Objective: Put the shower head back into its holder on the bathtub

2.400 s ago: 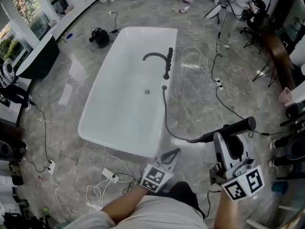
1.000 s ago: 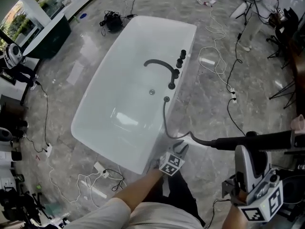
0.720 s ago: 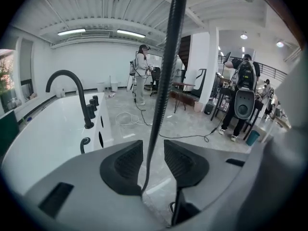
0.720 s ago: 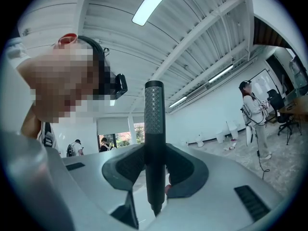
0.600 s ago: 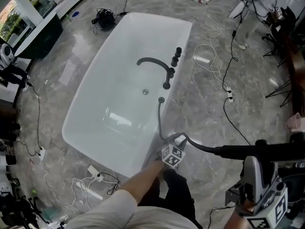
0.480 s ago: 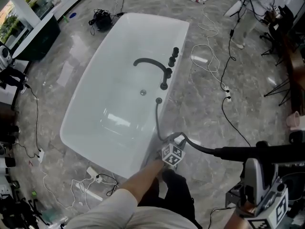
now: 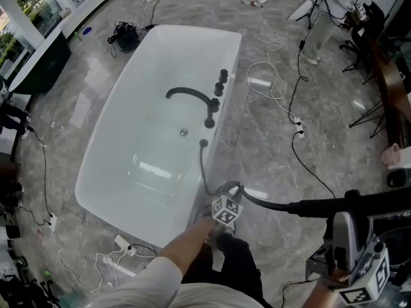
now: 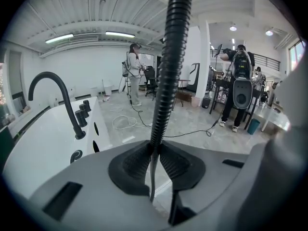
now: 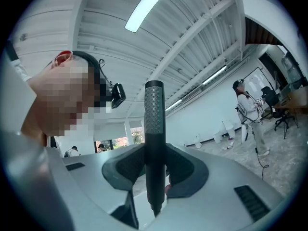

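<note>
The left gripper (image 7: 232,188) is pinching the black ribbed hose (image 8: 167,71). Its jaws have just been closing on it, likely to gather slack just beside the white freestanding bathtub's (image 7: 231,53) rim. The right gripper (image 9: 155,170) is clamping the black cylindrical shower head (image 7: 350,203) level, well apart from the tub. The grey stone floor (image 7: 270,153) between is giving swing room, though loose cables (image 7: 264,65) are trailing near the black faucet fittings (image 7: 209,117).
</note>
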`<state>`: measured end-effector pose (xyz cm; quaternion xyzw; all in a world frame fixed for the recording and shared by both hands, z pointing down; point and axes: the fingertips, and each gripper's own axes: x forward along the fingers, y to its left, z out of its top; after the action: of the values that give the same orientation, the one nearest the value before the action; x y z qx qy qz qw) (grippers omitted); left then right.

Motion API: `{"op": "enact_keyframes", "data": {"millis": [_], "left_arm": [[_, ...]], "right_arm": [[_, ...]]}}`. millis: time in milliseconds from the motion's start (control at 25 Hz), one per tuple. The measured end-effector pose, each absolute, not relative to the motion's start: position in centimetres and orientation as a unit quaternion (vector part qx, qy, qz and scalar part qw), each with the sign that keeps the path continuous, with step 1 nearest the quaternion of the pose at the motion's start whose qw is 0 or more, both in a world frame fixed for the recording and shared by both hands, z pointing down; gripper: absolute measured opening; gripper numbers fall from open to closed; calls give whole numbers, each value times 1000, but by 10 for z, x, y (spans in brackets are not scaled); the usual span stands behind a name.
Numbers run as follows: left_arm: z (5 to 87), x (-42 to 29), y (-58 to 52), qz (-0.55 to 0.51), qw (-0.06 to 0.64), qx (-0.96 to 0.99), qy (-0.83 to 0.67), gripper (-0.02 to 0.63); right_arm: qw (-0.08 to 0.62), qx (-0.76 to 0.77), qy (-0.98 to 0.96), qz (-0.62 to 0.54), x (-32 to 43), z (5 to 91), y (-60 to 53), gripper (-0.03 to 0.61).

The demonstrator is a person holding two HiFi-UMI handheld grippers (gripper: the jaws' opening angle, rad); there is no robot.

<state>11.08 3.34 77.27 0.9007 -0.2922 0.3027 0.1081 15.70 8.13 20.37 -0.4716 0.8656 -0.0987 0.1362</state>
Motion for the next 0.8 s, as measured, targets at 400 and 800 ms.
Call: {"op": "enact_keyframes", "data": {"millis": [400,800], "left_arm": [[746,41,23,301,125,880,-346,58],[715,-5,40,304,141,864,-377,58]], "right_arm": [[184,-515,827,-133,212,228,59,140],[138,-550,814,-125,196,272,47,140]]}}
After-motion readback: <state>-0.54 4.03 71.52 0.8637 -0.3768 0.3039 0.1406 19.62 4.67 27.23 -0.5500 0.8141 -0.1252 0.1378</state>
